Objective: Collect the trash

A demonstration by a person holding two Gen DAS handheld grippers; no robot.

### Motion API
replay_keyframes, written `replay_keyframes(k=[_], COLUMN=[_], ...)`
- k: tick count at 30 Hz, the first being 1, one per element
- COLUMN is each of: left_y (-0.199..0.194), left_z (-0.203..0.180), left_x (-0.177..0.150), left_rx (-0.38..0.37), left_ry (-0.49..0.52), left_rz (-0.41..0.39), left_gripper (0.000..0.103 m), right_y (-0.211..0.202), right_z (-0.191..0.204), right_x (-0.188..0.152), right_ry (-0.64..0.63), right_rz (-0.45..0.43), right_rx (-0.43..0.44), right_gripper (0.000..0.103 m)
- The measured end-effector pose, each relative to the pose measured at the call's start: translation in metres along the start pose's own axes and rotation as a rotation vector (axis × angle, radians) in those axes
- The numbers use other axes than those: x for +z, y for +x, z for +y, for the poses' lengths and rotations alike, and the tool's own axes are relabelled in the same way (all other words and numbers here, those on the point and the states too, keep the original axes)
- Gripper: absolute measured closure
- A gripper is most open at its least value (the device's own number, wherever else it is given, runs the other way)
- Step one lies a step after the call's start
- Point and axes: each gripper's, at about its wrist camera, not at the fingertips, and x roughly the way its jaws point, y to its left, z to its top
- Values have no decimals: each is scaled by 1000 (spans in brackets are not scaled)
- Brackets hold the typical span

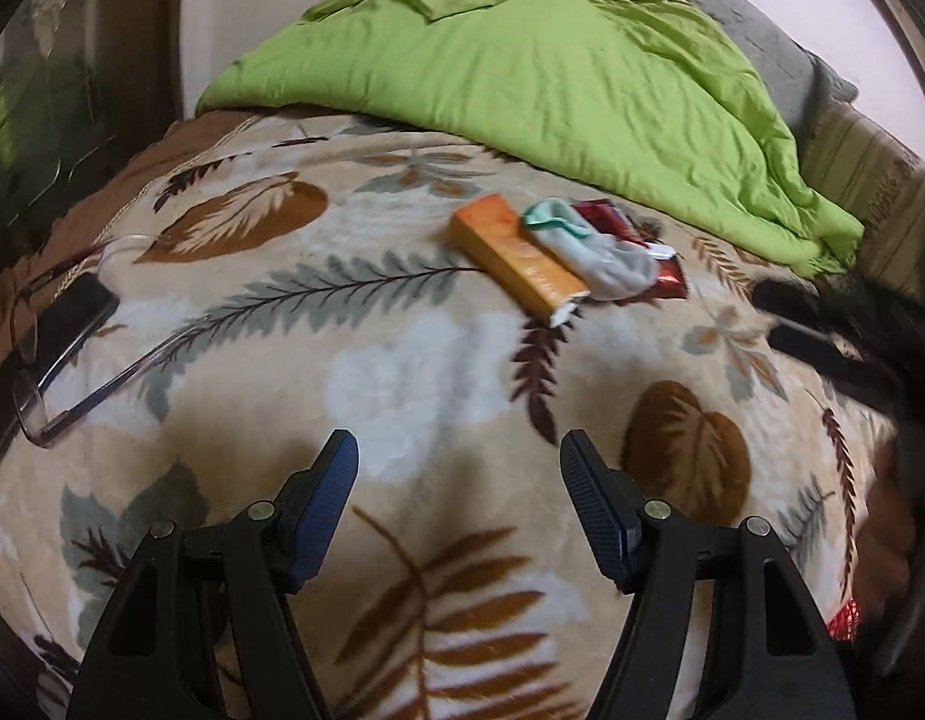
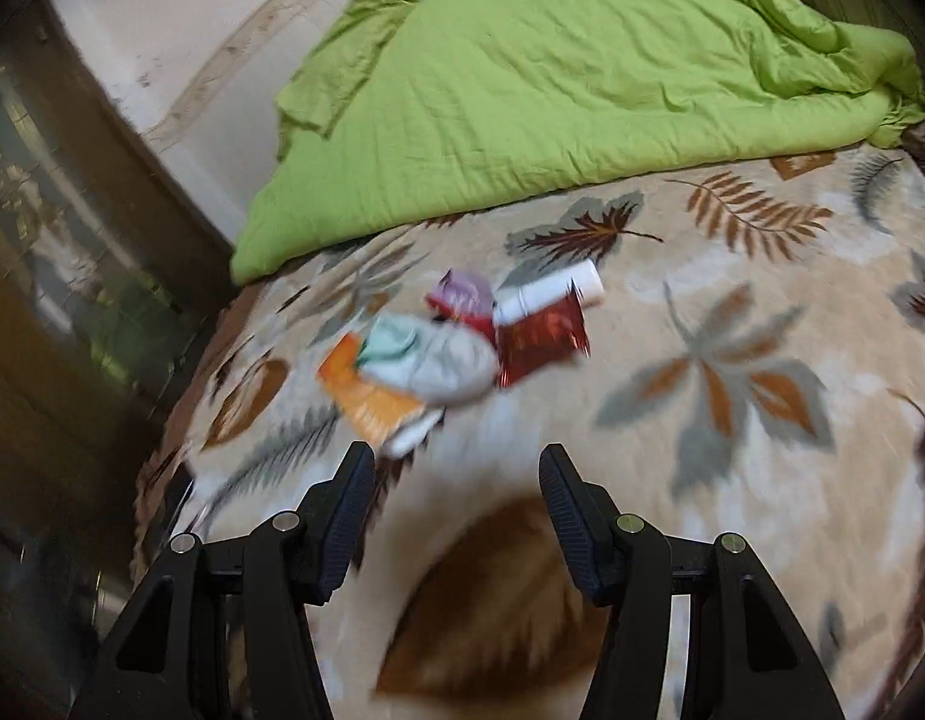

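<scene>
Both grippers hover above a bed covered by a leaf-patterned blanket [image 1: 402, 372]. The left gripper [image 1: 459, 450] has its 2 fingers spread wide with nothing between them, and the right gripper [image 2: 456, 465] is the same, wide apart and empty. The trash lies in a small heap mid-bed, ahead of both: an orange box [image 1: 513, 255], a pale sock [image 1: 600, 258] draped over it, and a red wrapper [image 1: 666, 279] touching the sock. A white tube [image 2: 552, 291] lies just behind the wrapper. A green duvet [image 1: 522, 72] is bunched beyond the heap. Glasses [image 1: 72, 372] and a phone [image 1: 48, 354] rest at the left edge.
</scene>
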Motion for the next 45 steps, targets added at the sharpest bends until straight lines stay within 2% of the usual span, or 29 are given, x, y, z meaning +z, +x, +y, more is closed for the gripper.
replay_keyframes(k=[8, 10, 11, 12, 14, 17, 19, 23, 29, 33, 36, 38, 39, 43, 45], left_y=[12, 17, 19, 20, 23, 27, 30, 51, 101, 132, 153, 158, 156, 145, 135], left_z=[8, 11, 13, 13, 14, 10, 5, -15, -31, -38, -47, -48, -48, -37, -31], left_x=[5, 7, 9, 10, 14, 24, 33, 59, 96, 112, 116, 114, 112, 103, 96], left_rx=[-3, -5, -8, -11, -13, -13, -23, -26, -9, 27, 79, 108, 111, 64, 48], left_ry=[-8, -20, -27, -31, -35, -37, -34, -43, -197, -298, -265, -243, -231, -207, -182], left_rz=[5, 12, 18, 22, 22, 24, 22, 48, 143, 188, 222, 220, 202, 165, 156], left_gripper=[34, 34, 34, 34, 34, 34, 34, 30, 30, 30, 30, 43, 45, 56, 57], right_y=[85, 98, 100, 98, 83, 42, 7, -34, -38, -40, -40, -40, -40, -39, -37], right_z=[-10, -13, -14, -14, -12, -15, -20, -30, -41, -46, -51, -53, -54, -50, -48], right_x=[28, 29, 27, 25, 21, 12, -2, -34, -30, -25, -22, -21, -21, -22, -22], right_ry=[163, 191, 199, 195, 172, 157, 144, 107, 56, 47, 56, 64, 66, 49, 44], right_rz=[43, 61, 69, 60, 29, -49, -118, -217, -251, -262, -260, -258, -256, -256, -249], right_rx=[27, 51, 58, 64, 62, 58, 15, -91, -146, -134, -135, -132, -131, -130, -125], right_gripper=[42, 66, 73, 79, 82, 83, 83, 83, 83, 83, 83, 83, 83, 83, 83])
